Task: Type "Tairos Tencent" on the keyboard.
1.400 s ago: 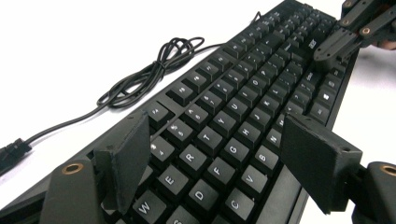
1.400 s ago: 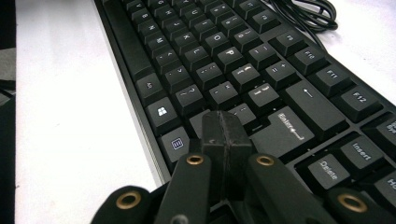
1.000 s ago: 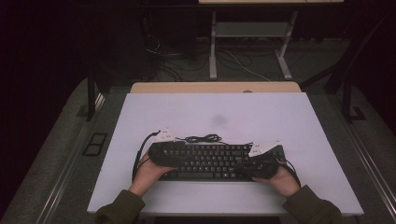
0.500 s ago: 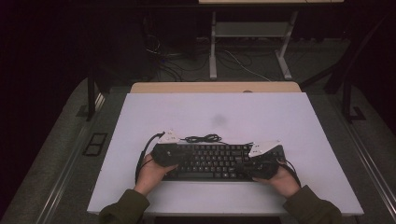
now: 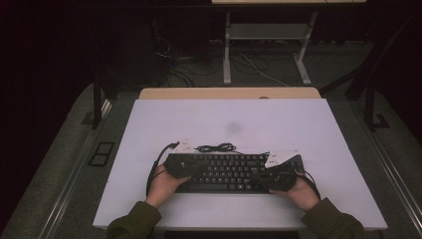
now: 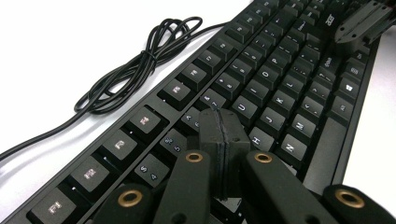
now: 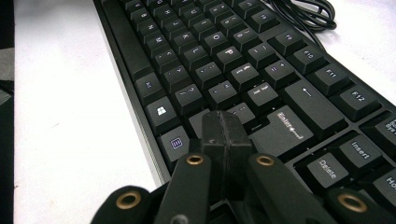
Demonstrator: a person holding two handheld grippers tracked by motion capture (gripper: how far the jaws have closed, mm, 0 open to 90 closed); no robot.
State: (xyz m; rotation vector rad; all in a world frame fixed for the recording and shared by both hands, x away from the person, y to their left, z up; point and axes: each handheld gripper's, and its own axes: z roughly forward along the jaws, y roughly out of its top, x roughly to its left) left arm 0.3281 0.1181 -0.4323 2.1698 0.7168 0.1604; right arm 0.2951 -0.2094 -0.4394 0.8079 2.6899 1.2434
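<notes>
Both grippers, left (image 6: 219,140) & right (image 7: 224,140), jaws pressed together, empty, over keyboard (image 5: 224,172) (cable (image 6: 135,65) behind).

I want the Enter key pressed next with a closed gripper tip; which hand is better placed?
Right, probably. The right gripper is shut, its tip beside the Enter key of the black keyboard. The shut left gripper sits over the number row at the opposite end.
</notes>
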